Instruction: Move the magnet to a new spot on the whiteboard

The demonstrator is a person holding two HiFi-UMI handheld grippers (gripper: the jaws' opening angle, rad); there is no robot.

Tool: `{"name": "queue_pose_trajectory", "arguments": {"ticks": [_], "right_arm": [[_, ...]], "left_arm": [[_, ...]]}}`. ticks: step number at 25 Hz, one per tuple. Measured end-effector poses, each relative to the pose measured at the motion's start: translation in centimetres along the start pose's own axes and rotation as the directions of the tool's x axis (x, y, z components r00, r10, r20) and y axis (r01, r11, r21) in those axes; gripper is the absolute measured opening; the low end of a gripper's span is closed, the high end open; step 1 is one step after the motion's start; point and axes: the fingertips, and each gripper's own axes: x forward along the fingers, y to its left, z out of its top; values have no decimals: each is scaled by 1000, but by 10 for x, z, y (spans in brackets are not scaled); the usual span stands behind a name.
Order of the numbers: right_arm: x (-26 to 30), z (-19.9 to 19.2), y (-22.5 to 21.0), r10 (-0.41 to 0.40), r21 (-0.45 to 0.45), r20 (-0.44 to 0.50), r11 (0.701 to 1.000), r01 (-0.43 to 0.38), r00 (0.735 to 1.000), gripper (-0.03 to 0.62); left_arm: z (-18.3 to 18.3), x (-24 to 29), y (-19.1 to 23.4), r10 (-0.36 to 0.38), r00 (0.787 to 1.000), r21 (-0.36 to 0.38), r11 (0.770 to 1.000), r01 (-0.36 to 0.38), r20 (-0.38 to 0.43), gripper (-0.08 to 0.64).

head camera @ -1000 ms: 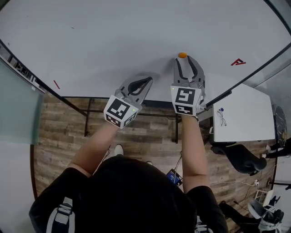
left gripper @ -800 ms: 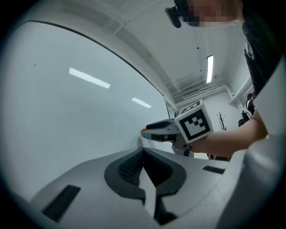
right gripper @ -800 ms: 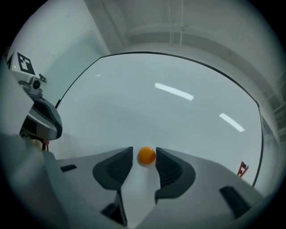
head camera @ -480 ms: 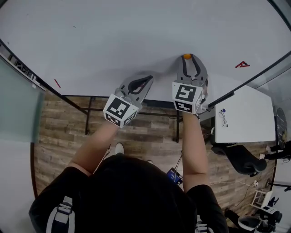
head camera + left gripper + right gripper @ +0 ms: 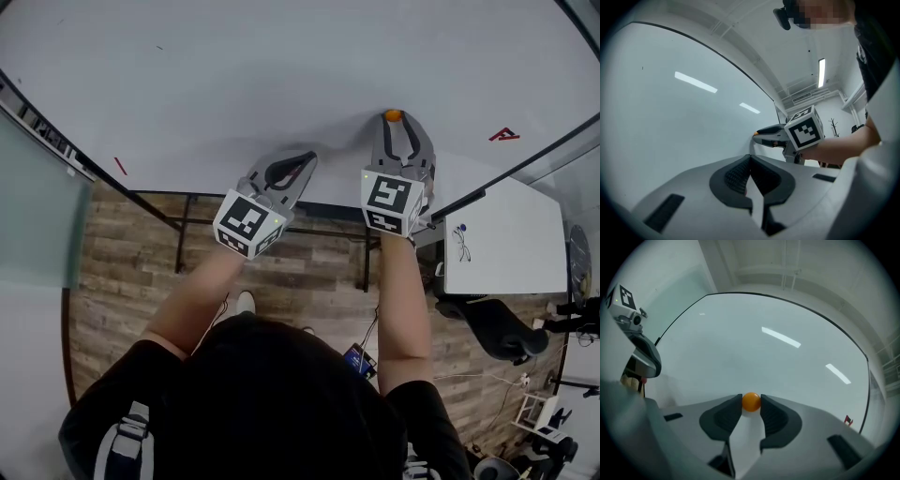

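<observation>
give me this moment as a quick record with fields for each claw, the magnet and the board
right claw: jaws closed on the orange magnet, gripping it at the tips
left claw: jaws together, nothing between them, held lower and to the left of the right one
magnet position: at the whiteboard surface; contact with it cannot be told
whiteboard: mostly blank, with a red mark to the right of the magnet
task state: magnet gripped, not yet released at a new spot

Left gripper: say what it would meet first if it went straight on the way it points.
Most likely the whiteboard: the left gripper, jaws shut and empty, points at it, with the right gripper off to one side. Depth is unclear.
</observation>
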Motion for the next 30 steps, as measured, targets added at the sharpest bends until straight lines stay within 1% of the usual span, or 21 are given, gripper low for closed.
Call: {"name": "queue_pose_trajectory", "arguments": {"ticks": [8,11,13,15,20,26,30], "right_arm": [[-26,22,8,37,7,51,999,-37,998,118],[-45,29,18,89,70,80,993,-95,993,120],[-60,31,26,128,119,98,983,-139,987,120],[-75,34,35,164,147,116,973,-180,980,120],[-111,41,64,262,215,186,930,-299,947,120],[-148,40,89,324,313,232,868,-386,917,120],[-172,30,105,364,359,261,824,-439,894,120]], "left_arm": [[5,-12,0,17,1000,5,1000,-17,6,5],[8,-20,-1,27,1000,3,1000,-27,12,5],[10,-27,-3,33,999,4,999,-33,14,5],[11,-34,-5,39,999,6,999,-39,15,5],[14,-54,-10,56,998,-2,998,-56,19,5],[18,-86,-30,43,999,-9,999,-43,20,5],[10,-109,-48,22,1000,-15,1000,-22,-5,5]]}}
